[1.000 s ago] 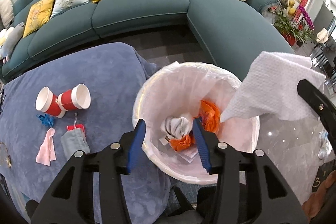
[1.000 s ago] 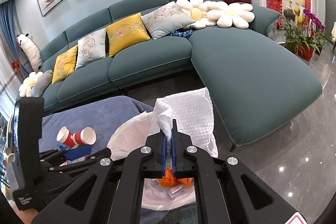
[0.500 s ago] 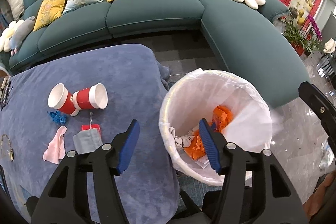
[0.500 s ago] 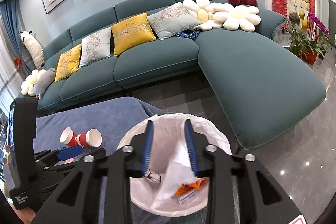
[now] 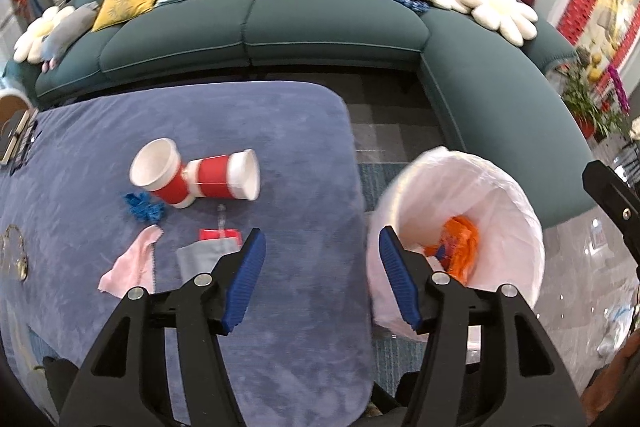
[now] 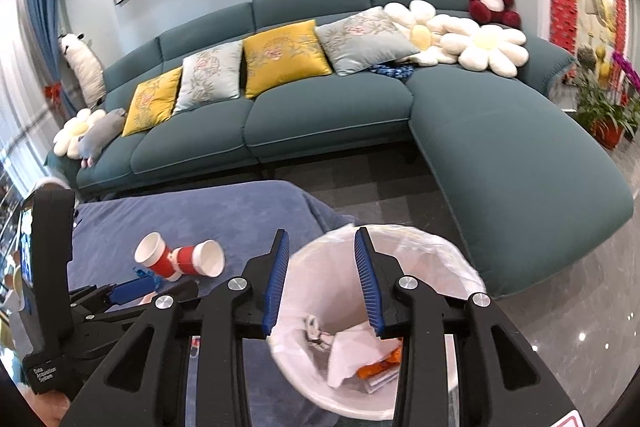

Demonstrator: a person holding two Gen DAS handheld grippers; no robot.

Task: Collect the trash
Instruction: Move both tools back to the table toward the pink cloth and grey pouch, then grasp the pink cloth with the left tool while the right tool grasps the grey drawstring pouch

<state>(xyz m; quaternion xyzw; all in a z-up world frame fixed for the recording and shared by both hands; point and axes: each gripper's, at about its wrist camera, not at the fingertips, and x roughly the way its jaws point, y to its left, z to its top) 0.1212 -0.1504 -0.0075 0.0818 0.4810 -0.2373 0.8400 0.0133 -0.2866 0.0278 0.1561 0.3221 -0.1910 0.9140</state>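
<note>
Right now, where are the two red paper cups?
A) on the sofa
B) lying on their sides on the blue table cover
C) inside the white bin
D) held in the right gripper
B: the two red paper cups lie tipped over, bases together, on the blue table cover, left of the white bin; both grippers are empty.

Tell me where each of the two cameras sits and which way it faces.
Left wrist: rides the left tool, angled down at the blue table, red cups and bin; its own open fingers show.
Right wrist: rides the right tool, looking across the bin toward the sofa; its open fingers and the left tool show.
Shared: bin, cups, table, sofa.
</note>
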